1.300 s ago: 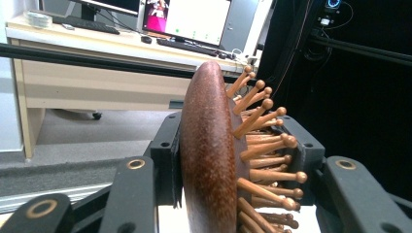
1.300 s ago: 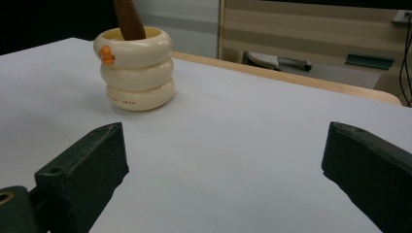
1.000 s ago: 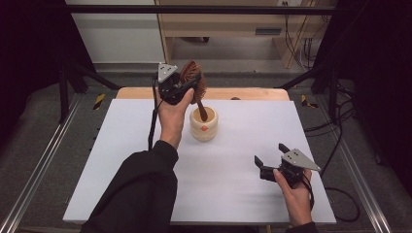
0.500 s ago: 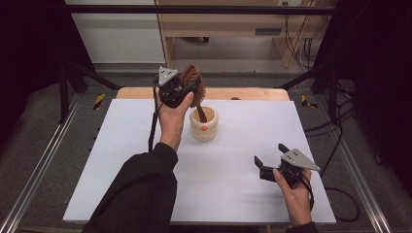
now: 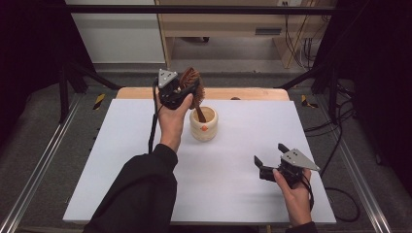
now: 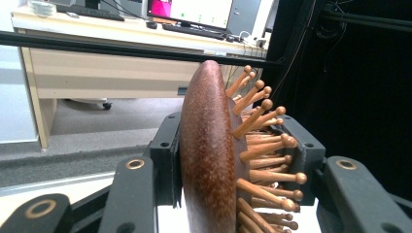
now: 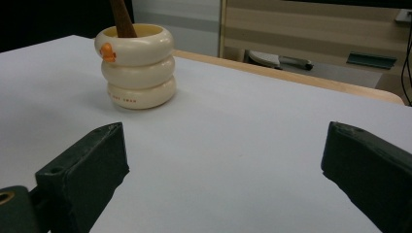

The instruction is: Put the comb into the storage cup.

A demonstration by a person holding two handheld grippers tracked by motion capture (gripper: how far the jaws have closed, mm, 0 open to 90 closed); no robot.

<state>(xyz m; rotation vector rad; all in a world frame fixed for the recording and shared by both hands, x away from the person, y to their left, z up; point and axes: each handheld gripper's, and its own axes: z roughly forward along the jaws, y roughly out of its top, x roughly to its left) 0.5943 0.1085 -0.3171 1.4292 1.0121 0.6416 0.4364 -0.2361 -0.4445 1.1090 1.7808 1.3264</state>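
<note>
1. High view: a white table [image 5: 145, 160] takes up the middle, with a wooden strip along its far edge at 12 o'clock. A cream ringed cup [image 5: 203, 124] stands just past centre toward 12 o'clock. The left gripper [image 5: 187, 89], held up in the left hand [image 5: 171, 121], is clamped on the head of a brown wooden hairbrush [image 5: 190, 80] just above the cup at its 11 o'clock; the brush's handle slants down into the cup's mouth. The right gripper [image 5: 270, 155] sits at 4 o'clock, well apart from the cup, its jaws spread and holding nothing. Bare table lies between the two grippers and out to 8 o'clock.

2. Left gripper view: the hairbrush [image 6: 209, 160] stands edge-on between the jaws, its smooth back to 9 o'clock and its wooden pins [image 6: 265, 160] pointing to 3 o'clock. Both jaws press on it. A desk [image 6: 97, 53] stands behind at 11 o'clock.

3. Right gripper view: the jaws stand wide apart over bare white table [image 7: 233, 160]. The cup [image 7: 136, 65] stands at 11 o'clock with an orange mark on its top ring and the brown handle [image 7: 121, 17] rising from it. The table's wooden edge [image 7: 301, 80] runs across at 1 o'clock.
</note>
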